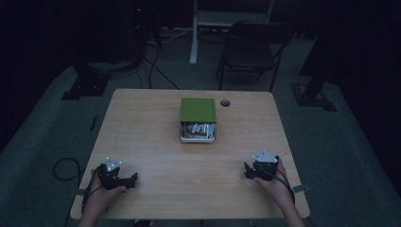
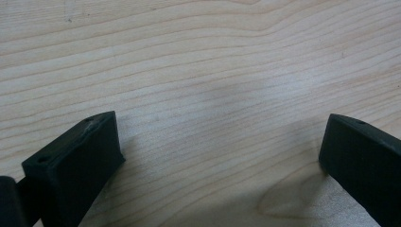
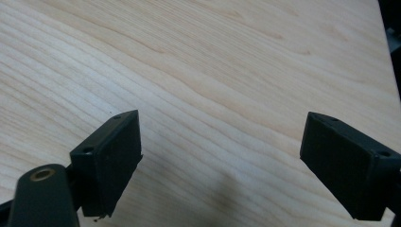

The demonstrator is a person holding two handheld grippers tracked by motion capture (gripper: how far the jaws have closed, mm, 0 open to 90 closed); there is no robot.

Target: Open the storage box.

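A green-lidded box (image 1: 198, 119) sits at the middle of the wooden table (image 1: 151, 142), its near side showing white and red packets inside. My left gripper (image 1: 124, 180) rests low near the front left edge, held by a hand. In the left gripper view that gripper (image 2: 220, 137) stands open over bare wood. My right gripper (image 1: 247, 170) sits near the front right, also in a hand. The right gripper view shows the right gripper (image 3: 220, 137) open, with wood grain between its jaws and nothing held.
A round cable hole (image 1: 225, 102) lies just right of the box's far end. A dark folding chair (image 1: 253, 49) and a white stand leg (image 1: 194, 33) stand beyond the table's far edge. Cables (image 1: 64, 168) trail on the floor at left.
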